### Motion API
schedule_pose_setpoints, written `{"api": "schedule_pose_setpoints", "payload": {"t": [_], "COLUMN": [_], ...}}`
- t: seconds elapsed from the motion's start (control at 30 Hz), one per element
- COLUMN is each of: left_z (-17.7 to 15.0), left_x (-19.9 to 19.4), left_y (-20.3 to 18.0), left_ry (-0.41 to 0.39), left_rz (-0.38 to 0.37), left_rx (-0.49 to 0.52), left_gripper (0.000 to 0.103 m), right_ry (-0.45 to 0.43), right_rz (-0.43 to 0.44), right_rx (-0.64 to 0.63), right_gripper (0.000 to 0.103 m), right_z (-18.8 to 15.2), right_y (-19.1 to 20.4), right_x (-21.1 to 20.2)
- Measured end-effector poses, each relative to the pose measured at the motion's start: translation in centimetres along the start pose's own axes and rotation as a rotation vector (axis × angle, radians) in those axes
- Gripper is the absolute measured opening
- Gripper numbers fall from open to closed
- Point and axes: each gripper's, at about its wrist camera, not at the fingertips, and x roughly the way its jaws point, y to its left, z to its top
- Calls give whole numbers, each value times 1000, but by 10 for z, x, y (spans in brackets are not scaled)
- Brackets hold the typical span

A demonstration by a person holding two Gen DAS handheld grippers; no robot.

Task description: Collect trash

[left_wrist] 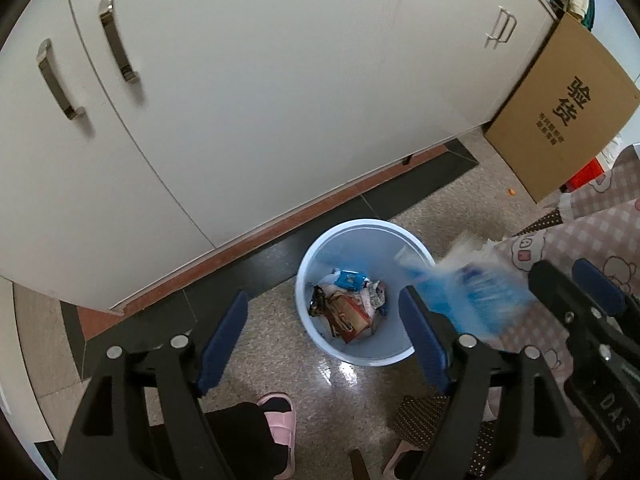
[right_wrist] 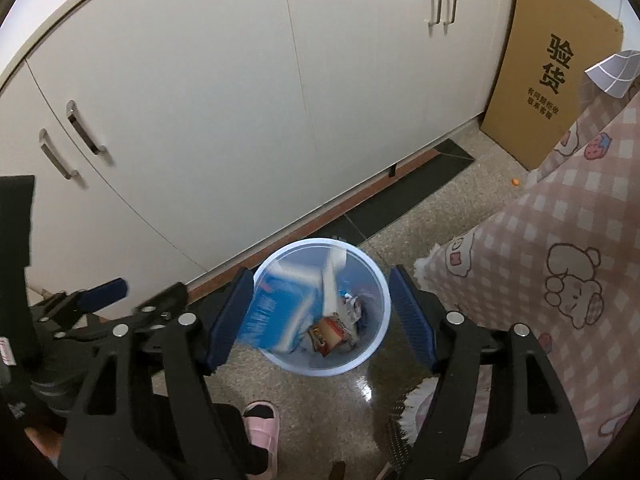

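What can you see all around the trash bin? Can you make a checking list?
Surface: speckled floor, shiny patch near the bin.
Job's things: light blue bin with wrappers inside; blurred blue-and-white package in mid-air above it.
Clutter: tiny orange bit on the floor.
Grippers: left gripper open, nothing between its fingers; right gripper open, package blurred at its left finger.
Cables: nothing seen.
Surroundings: white cabinets, cardboard box, pink checked cloth, pink slipper.
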Motion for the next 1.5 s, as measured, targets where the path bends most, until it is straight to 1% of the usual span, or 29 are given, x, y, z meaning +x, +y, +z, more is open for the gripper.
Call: {"api": "schedule_pose_setpoints", "payload": {"t": [0.13, 0.27, 0.37, 0.43, 0.5, 0.63, 0.7, 0.83, 0.97, 1.1, 1.33, 1.5], "left_z": [-1, -1, -2, -4, -6, -14, -20, -35, -55, -79, -121, -147], "left_x": [-12, -36, -64, -88, -115, -163, -187, -237, -284, -326, -386, -414], "left_y": [2, -2, -9, -14, -18, -23, -27, -39, -55, -67, -93, -105], "left_ry": [-19, -53, -106, -153, -211, -302, -348, -437, -517, -591, -670, -731], "left_rz": [4, -18, -31, -39, -30, -47, -57, -87, -130, -194, -275, -308], "left_rx": [4, 3, 22, 43, 63, 90, 103, 146, 204, 249, 378, 416], "left_gripper": [76, 76, 76, 76, 76, 77, 79, 82, 82, 85, 92, 93], "right_ry": [3, -22, -58, -88, -135, -215, -246, -321, -384, -455, -572, -622], "right_rz": [-8, -29, -36, -46, -54, -57, -64, -91, -124, -165, -244, -272], "right_rx": [5, 11, 9, 4, 1, 12, 18, 37, 70, 110, 170, 212], "right_gripper": [70, 70, 70, 72, 73, 77, 77, 81, 84, 90, 94, 94], "right_z": [-3, -4, -3, -3, -4, -8, -12, -29, -49, -74, -115, -142], "right_y": [-1, -1, 1, 4, 6, 6, 5, -4, -15, -27, -43, -55], "right_x": [-7, -31, -60, -81, -110, -162, -184, -239, -290, -341, -415, -453]}}
